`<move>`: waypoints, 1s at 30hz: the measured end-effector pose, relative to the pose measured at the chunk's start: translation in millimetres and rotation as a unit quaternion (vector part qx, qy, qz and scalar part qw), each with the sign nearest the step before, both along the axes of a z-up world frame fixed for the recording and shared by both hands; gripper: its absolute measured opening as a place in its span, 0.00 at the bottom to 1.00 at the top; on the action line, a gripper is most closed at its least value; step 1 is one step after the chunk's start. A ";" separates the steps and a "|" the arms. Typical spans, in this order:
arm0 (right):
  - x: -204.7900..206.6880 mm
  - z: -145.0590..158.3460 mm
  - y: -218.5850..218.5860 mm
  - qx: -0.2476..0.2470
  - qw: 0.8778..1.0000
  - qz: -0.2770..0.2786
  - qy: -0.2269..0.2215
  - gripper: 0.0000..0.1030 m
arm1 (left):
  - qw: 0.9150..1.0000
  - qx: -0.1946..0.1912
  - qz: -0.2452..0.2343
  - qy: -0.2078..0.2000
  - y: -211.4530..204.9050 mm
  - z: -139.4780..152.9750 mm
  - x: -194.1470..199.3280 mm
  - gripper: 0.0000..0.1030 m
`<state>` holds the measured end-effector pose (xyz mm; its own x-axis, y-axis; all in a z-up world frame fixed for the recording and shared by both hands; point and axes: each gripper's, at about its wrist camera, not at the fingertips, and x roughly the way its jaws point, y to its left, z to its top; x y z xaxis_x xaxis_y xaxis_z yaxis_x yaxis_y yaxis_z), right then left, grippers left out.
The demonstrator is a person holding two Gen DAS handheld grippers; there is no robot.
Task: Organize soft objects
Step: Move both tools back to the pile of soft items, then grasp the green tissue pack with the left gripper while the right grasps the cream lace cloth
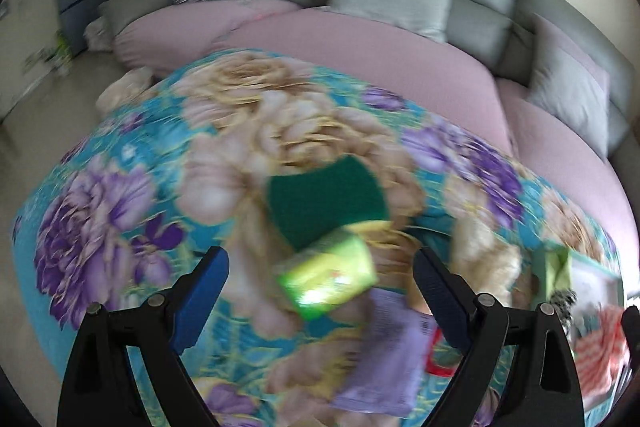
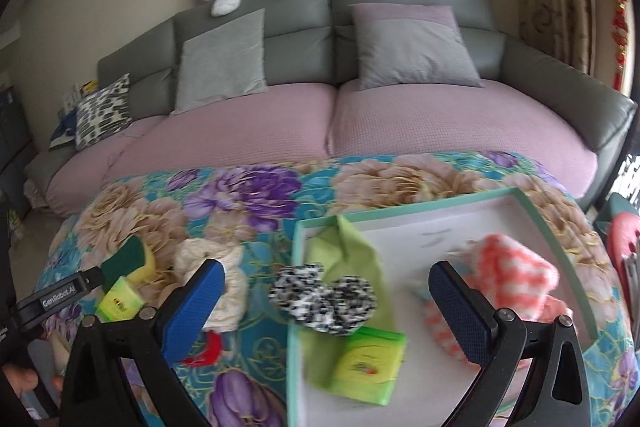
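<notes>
- The left gripper [image 1: 320, 267] hangs over the floral quilted blanket [image 1: 120, 187] with its blue-padded jaws spread wide and nothing between them; the view is smeared with motion blur
- Ahead of it lie a green-topped yellow scouring sponge [image 1: 328, 203] and, touching its near edge, a small lime-green wrapped tissue pack [image 1: 328, 283]; a lilac flat packet [image 1: 384, 347] lies nearer the camera
- The right gripper [image 2: 326, 301] is also wide open and empty, hovering at the near-left corner of the shallow mint-rimmed white box [image 2: 440, 203]
- Already in the box: a crumpled light-green cloth [image 2: 352, 251], a black-and-white speckled scrunchie [image 2: 324, 299] straddling the left rim, a second lime-green tissue pack [image 2: 368, 367] and a coral-and-white checked fluffy cloth [image 2: 516, 275]
- A cream crumpled cloth [image 2: 224, 267] and a red item, partly hidden, wait on the blanket left of the box
- Likely step: the left gripper picks up the tissue pack; square the jaws across its short sides, come down clear of the sponge so both aren't pinched together, close gently because the wrapper is slippery and crushable, then lift before carrying it right to the box
</notes>
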<state>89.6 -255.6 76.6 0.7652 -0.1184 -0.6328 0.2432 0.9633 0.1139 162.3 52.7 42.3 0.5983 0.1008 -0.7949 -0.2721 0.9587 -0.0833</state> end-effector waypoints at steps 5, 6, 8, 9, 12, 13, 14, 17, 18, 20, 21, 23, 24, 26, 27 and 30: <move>15.6 -5.7 39.5 -0.001 0.999 0.045 0.000 1.00 | 0.999 -0.005 0.042 0.003 30.1 -4.5 -4.2 0.91; 18.9 -7.8 46.9 0.003 0.998 0.056 0.001 1.00 | 0.999 -0.011 0.045 0.003 33.9 -5.3 -4.9 0.91; 24.9 -11.7 62.4 0.009 0.997 0.079 0.003 1.00 | 0.999 -0.029 0.045 0.005 40.7 -9.2 -4.6 0.91; 27.0 -13.3 69.1 0.008 0.996 0.089 0.003 1.00 | 0.998 -0.036 0.044 0.006 42.0 -10.5 -4.6 0.91; 36.2 -22.7 89.6 -0.001 0.993 0.116 0.012 1.00 | 0.998 -0.048 0.042 0.010 43.2 -16.2 -1.4 0.91; 39.0 -25.5 95.1 -0.005 0.993 0.121 0.012 1.00 | 0.998 -0.051 0.039 0.012 42.2 -18.5 -0.4 0.91; 42.2 -29.1 100.4 -0.005 0.992 0.127 0.015 1.00 | 0.998 -0.057 0.034 0.015 40.6 -21.6 1.1 0.91; 50.9 -41.5 108.1 0.005 0.990 0.140 0.030 1.00 | 0.997 -0.076 0.021 0.020 35.4 -28.4 4.0 0.91; 53.8 -45.7 109.6 0.007 0.989 0.143 0.035 1.00 | 0.997 -0.077 0.016 0.023 32.8 -31.3 5.8 0.91; 58.1 -52.3 112.2 0.010 0.989 0.145 0.039 1.00 | 0.997 -0.072 0.010 0.029 28.5 -35.4 8.6 0.91; 60.3 -55.3 113.3 0.009 0.989 0.144 0.043 1.00 | 0.997 -0.069 0.007 0.031 26.2 -37.2 9.9 0.91; 63.0 -59.8 114.2 0.008 0.989 0.140 0.048 0.97 | 0.997 -0.073 0.010 0.029 23.5 -40.2 11.6 0.91; 64.4 -62.1 114.2 0.011 0.989 0.140 0.050 0.93 | 0.997 -0.075 0.006 0.033 21.8 -42.7 13.5 0.91; 67.3 -66.8 112.8 0.020 0.988 0.141 0.055 0.89 | 0.996 -0.079 0.000 0.036 19.7 -47.1 16.1 0.91; 68.5 -69.1 111.8 0.023 0.989 0.138 0.058 0.87 | 0.996 -0.081 -0.003 0.040 18.6 -50.0 17.6 0.91; 71.4 -74.4 109.0 0.028 0.989 0.127 0.066 0.79 | 0.996 -0.080 -0.003 0.041 16.5 -56.0 20.1 0.91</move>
